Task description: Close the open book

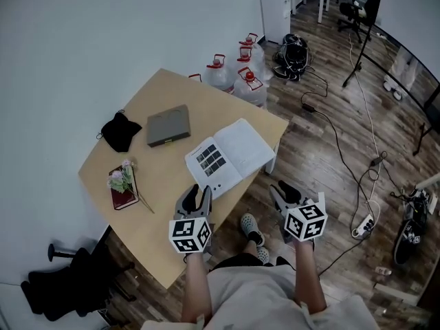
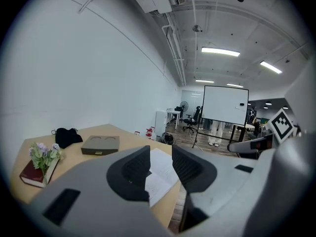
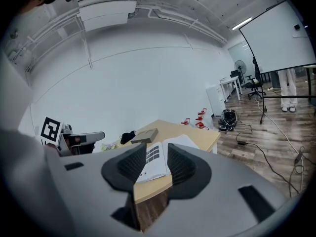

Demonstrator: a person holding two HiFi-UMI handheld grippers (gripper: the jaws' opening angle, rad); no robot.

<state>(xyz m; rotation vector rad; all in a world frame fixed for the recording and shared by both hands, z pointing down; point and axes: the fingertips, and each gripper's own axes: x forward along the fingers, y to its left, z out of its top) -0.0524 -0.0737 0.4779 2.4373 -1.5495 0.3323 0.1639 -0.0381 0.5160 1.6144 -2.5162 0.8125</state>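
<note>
Open book: lies flat, pages up, on the tabletop close to its right-hand edge. The left page carries a block of small dark pictures and the right page is pale. The left gripper I hold over the tabletop just beside the book's near left corner, and I cannot tell any contact with it. Its jaws stand apart with nothing between them, and its own view shows only the book's pages beyond the gap. The right gripper is off the tabletop's right edge, above the wooden floor, near the book's right side. Its jaws are likewise released and empty, with the book and the tabletop edge framed in the gap. Further in on the tabletop there is a flat grey box just beyond the book toward the wall, with a black cloth pouch beside it. A dark red closed book lies near the left edge with a small bunch of flowers on it. On the floor past the far corner stands a cluster of large clear water jugs with red caps, then a black bag. To the right, cables trail across the floor to a white power strip. An office chair stands at the far end of the room.
</note>
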